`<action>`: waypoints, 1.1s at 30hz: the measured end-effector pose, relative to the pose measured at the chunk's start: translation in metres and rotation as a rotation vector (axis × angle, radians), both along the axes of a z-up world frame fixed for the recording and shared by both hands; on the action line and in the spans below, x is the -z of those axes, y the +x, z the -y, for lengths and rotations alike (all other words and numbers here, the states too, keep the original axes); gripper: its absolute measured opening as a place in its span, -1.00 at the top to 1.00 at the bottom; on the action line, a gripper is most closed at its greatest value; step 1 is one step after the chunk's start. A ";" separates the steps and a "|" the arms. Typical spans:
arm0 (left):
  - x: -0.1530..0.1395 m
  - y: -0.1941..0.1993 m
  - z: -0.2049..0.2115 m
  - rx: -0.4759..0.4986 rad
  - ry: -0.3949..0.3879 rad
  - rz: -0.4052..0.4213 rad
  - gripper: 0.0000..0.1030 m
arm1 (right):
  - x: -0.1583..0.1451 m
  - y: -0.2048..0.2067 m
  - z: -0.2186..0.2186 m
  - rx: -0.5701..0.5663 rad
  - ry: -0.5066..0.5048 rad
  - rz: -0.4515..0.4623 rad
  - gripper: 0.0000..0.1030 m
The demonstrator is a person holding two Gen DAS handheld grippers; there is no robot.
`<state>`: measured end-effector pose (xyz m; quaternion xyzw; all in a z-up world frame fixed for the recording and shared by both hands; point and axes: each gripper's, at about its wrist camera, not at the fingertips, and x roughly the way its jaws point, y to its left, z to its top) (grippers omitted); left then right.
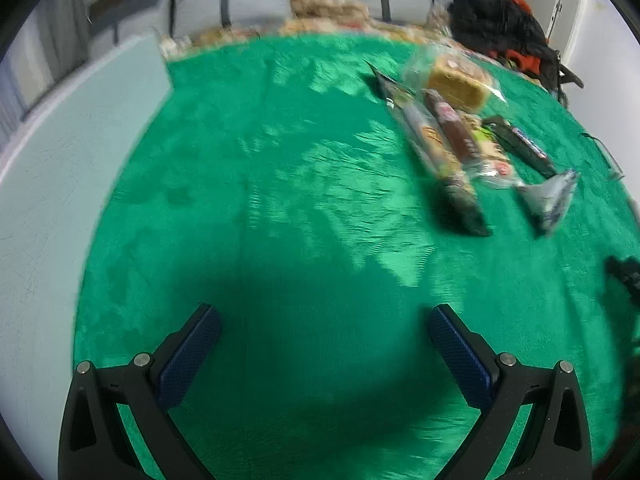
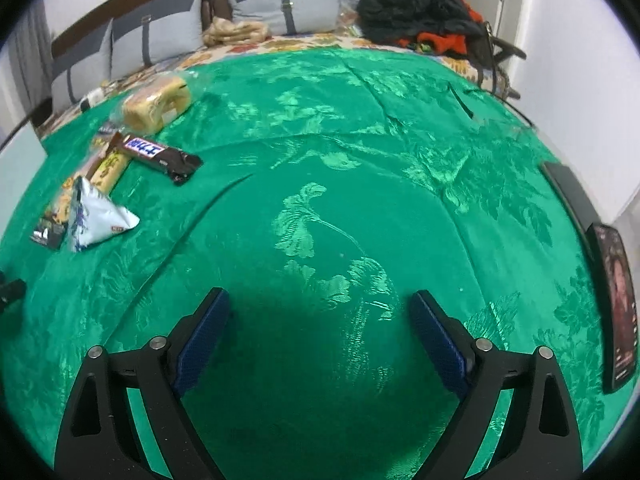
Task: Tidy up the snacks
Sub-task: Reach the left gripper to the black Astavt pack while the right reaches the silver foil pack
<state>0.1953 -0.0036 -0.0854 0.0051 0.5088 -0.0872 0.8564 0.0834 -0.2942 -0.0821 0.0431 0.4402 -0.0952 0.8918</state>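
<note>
Both empty and wide open, left gripper and right gripper above the green bed cover, snacks bunched up ahead: go slow, grab one bar by its middle.

My left view is motion-blurred, snacks smeared; right view sharper. Overhead light puts sheen on the green cloth and dark shadow between my fingers. Fisheye bends both edges.

Green cloth; dark clothes pile; phone at cloth's edge.
</note>
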 end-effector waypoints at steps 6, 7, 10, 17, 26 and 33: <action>-0.040 0.039 0.048 0.085 -0.127 0.043 -0.96 | 0.000 -0.001 0.002 0.002 0.005 0.002 -0.82; -0.040 0.046 0.057 0.098 -0.103 0.035 -0.96 | 0.000 0.000 0.002 0.002 0.005 0.001 -0.82; -0.023 0.070 0.090 0.142 0.020 -0.029 -0.85 | 0.000 0.000 0.002 0.002 0.007 0.003 -0.82; -0.010 0.065 0.092 0.154 0.056 -0.022 0.44 | 0.000 -0.001 0.002 0.002 0.007 0.004 -0.82; -0.011 -0.047 0.011 0.070 -0.018 -0.053 0.39 | 0.000 -0.001 0.002 0.002 0.007 0.004 -0.82; -0.026 -0.092 -0.018 0.081 -0.054 -0.043 -0.70 | 0.000 -0.001 0.002 0.002 0.007 0.004 -0.82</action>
